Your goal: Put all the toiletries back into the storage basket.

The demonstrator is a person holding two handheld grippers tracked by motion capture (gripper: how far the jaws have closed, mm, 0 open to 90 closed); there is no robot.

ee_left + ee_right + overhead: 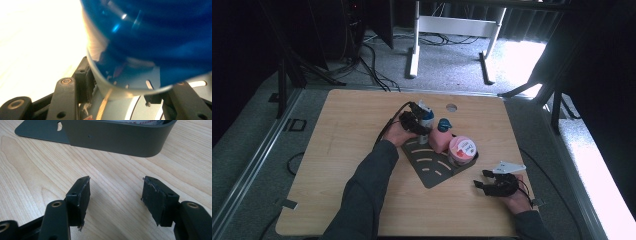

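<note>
A person's left gripper (421, 121) stands at a blue bottle (426, 119) with a white cap, at the far end of a dark grey rack (432, 170) in the middle of a wooden table (347, 150). In the left gripper view the bottle (155, 42) sits between the black jaws, its foot on or just above the slotted base of the rack (140, 105); the left pad (83, 85) lies at its side, but whether both pads press or have let go cannot be told from so close. Beside the bottle a pink bottle (439, 140) with a teal cap and a pink-lidded tub (462, 149) stand in the rack's curved wall. The right gripper (484, 179) rests low over the table's near right part, its jaws spread and empty, pointed at the rack's outer wall (117, 137). By the look of it, the loading is nearly complete: three items stand in the rack and nothing else lies loose on the table. What seems left is to free the blue bottle, if that is not already done, and draw the left hand away without tipping it.
</note>
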